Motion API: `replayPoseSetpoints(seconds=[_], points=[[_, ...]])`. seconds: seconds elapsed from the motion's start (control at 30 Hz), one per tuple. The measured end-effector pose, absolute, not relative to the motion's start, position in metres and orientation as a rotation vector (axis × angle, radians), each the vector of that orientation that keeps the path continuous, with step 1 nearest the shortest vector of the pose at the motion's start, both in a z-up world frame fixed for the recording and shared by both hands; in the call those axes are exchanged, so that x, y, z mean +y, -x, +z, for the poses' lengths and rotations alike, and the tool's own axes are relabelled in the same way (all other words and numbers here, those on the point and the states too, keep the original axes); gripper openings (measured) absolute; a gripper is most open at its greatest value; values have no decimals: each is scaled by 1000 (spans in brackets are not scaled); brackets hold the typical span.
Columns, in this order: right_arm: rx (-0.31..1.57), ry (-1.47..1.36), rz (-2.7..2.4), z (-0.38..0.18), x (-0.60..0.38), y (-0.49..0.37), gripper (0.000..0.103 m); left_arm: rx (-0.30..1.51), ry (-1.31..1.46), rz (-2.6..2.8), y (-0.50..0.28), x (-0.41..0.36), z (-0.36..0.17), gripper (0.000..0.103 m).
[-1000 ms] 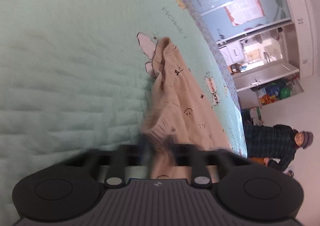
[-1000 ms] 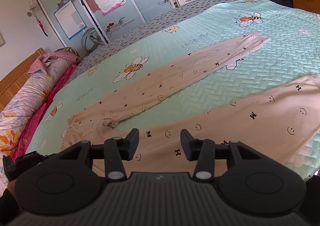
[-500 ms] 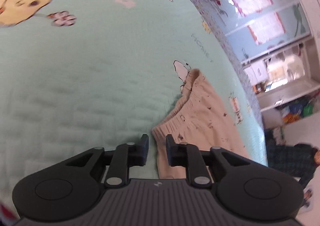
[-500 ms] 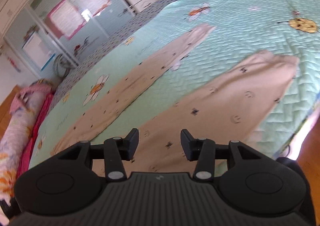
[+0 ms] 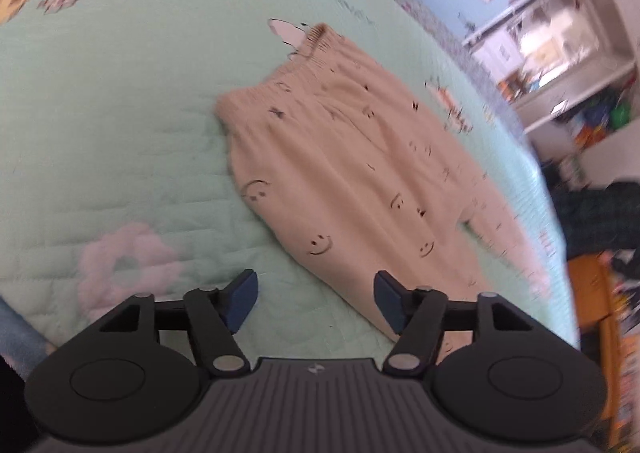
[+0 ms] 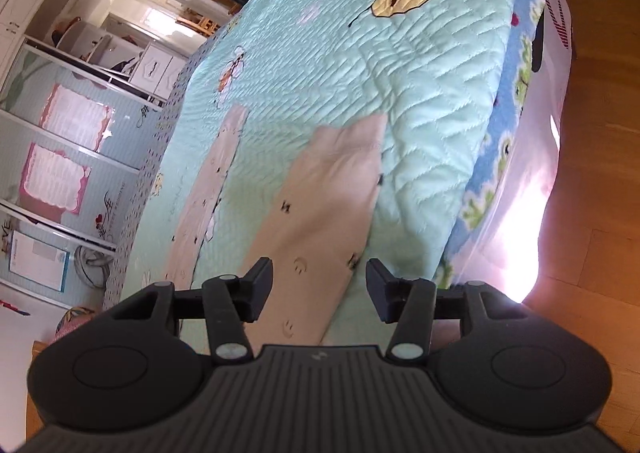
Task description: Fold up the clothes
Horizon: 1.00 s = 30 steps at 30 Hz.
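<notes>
Left wrist only: trousers' (image 5: 344, 157) waistband.

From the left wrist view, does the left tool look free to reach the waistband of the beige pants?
Probably yes. The left tool is open and holds nothing, and the waistband lies flat on the green quilt ahead of it, with only bare quilt and the pants' own fabric between.

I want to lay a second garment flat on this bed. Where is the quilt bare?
The quilt is bare left of the trousers' waistband, around the pink flower print. There is a narrower bare strip between the two trouser legs. The bed's near edge leaves little room.
</notes>
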State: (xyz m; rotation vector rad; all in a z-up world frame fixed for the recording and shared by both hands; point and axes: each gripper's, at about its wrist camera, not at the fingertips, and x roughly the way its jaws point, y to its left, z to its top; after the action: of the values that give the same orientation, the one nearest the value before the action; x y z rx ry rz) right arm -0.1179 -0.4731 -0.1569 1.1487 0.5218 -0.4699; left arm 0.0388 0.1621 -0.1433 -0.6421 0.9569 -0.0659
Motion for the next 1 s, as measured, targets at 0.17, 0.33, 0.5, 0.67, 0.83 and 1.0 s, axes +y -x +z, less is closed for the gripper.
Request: replayPoseSetpoints(seconds=[0.17,0.33,0.5,0.67,0.83,1.0], points=[[481,-1198,-449,-171,-490,100,54,982,586,-72,-51,146,-150,68],[494,-1145,-472,-170,-494,85,1,997,726,-143,-71,138,-163,2],[403,-1047,-479,-138,-495,114,1,906,669,-184,-48,135,-136,2],[492,-1091,-474,-156,-492,117,54,936,672,-167,-46,139,-147,4],[483,-1129,-494,-179,-490,95,54,980,697,-138,-47,144,-162,12],[504,-1071,-493,-170,-495,92,2,941,701,-143,-24,158,-151,2]])
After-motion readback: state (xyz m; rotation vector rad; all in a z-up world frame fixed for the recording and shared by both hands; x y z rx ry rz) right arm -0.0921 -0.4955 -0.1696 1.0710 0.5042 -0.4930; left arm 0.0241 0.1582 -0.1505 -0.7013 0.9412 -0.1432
